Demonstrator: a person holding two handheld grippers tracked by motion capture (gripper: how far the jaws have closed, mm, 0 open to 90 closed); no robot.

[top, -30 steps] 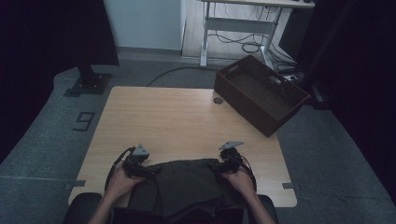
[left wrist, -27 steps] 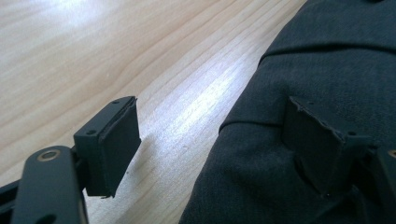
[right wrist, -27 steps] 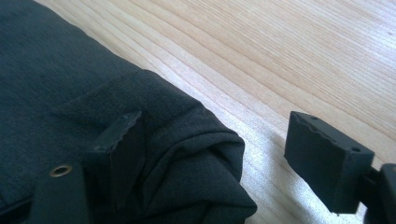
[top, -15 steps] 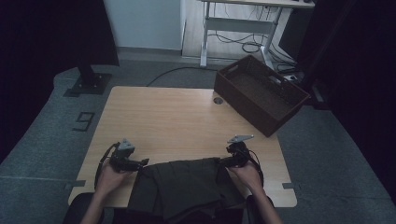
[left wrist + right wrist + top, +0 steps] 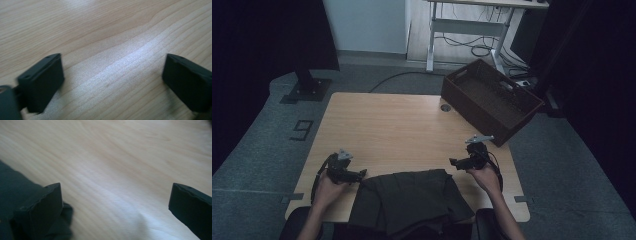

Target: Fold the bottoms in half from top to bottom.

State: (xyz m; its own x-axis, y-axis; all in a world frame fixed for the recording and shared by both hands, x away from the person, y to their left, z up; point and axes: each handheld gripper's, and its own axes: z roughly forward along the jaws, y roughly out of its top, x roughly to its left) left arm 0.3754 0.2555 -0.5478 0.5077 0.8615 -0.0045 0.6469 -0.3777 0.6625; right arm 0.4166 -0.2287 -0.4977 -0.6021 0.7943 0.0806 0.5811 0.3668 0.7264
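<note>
The desk [image 5: 402,125] carries a dark folded garment [image 5: 409,200] at its near edge, limp, light, best pinched at corners, flanked by the left hand-held gripper [image 5: 360,174] and right hand-held gripper [image 5: 453,162], both just opened wide, holding nothing.

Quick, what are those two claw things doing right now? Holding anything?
Left gripper: open, holding nothing, its jaws have just been opening over bare table.
Right gripper: open, holding nothing, jaws just opened beside the dark cloth.
</note>
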